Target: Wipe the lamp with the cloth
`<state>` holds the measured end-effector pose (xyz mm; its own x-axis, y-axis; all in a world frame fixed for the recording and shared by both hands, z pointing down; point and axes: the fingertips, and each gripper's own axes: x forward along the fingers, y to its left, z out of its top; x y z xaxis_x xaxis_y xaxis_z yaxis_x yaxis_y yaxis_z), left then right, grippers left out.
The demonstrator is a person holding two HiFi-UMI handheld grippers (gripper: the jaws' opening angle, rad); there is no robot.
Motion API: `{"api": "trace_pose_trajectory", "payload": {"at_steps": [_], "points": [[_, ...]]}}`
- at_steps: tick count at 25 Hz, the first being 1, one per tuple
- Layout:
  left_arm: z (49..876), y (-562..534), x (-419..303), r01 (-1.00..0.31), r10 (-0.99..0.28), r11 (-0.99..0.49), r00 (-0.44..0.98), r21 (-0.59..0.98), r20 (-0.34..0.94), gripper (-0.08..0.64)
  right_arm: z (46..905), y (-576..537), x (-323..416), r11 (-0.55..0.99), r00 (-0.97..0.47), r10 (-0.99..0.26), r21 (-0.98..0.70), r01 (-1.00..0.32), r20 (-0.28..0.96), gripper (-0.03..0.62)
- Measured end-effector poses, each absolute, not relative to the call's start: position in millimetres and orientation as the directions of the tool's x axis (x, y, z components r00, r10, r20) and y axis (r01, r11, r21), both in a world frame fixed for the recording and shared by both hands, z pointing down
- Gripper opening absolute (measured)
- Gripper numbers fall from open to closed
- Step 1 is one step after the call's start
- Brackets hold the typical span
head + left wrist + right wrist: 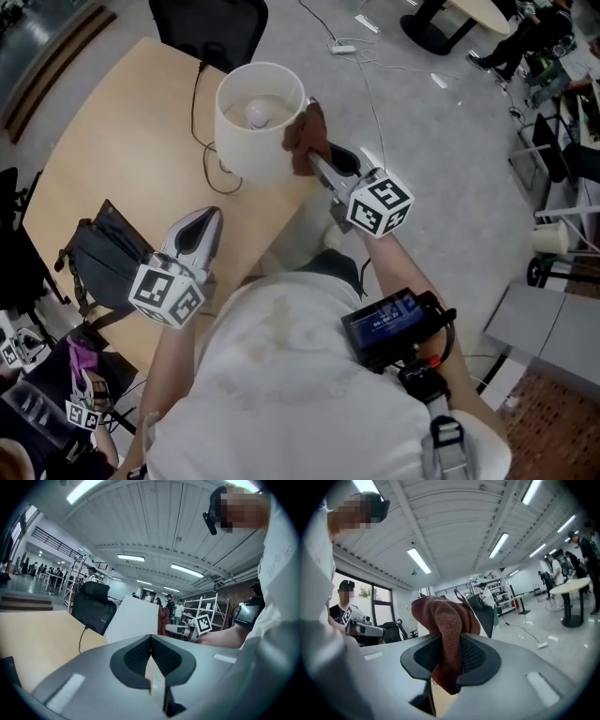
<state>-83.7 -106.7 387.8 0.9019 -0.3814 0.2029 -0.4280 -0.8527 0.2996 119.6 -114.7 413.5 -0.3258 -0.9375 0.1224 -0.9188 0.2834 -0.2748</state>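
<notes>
1. the right tool [447, 656] is clamped on a reddish-brown knitted cloth [443, 620]. in the right gripper view the fabric is pinched between the two dark ribbed pads [476, 656]. it bunches up above them, and a short end hangs below.
2. in the head view this tool [317, 161] reaches from the centre right toward the upper middle of the frame, with its marker cube [380, 202] nearer the person. the cloth [306, 139] lies against the right side of the lamp's shade, up at the rim.
3. the white lamp with a drum-shaped shade [246, 155] stands upright on the pale wooden worktop [112, 159], near the worktop's right edge. its open top shows a round white bulb [259, 114]. a thin black cord [197, 112] runs from its foot toward the top of the frame.
4. the left tool [151, 641] has its jaws together with nothing between them. in the head view it [206, 220] is at the lower left of centre, over the near edge of the worktop. it points toward the lamp and is well apart from it.
5. in the left gripper view the lamp [133, 620] shows in the middle beyond the jaws, with the cloth just to its right.
6. further out, a dark grey bag [103, 253] lies at the worktop's lower left edge. a black office chair [211, 23] stands at the top of the frame. a black device with a lit screen [389, 323] sits on the person's right forearm. white cables trail over the grey floor [431, 141] at the upper right.
</notes>
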Motion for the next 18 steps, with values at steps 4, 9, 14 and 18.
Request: {"api": "trace_pose_trajectory", "payload": {"at_steps": [4,9,14,18], "points": [[392.0,-99.2,-79.5,-0.409,-0.363,-0.859,0.911,0.307,0.198,0.002,480.6,-95.3,126.6,0.186,-0.293,-0.91,-0.343,-0.921,0.293,0.117],[397.3,-92.3,-70.6,-0.382,-0.333,-0.872,0.922,0.308,0.199,0.002,510.3,-75.5,146.6,0.092,-0.213,-0.897,-0.306,-0.947,0.388,0.117],[393.7,-84.8,-66.0,-0.375,-0.324,-0.872,0.924,0.315,0.205,0.002,447.3,-64.9,183.9,0.049,-0.123,-0.964,-0.294,-0.954,0.237,0.115],[384.2,-96.0,-62.4,-0.393,-0.343,-0.868,0.917,0.304,0.206,0.002,372.0,-97.1,189.8,0.158,-0.176,-0.984,-0.286,-0.945,0.039,0.115]]}}
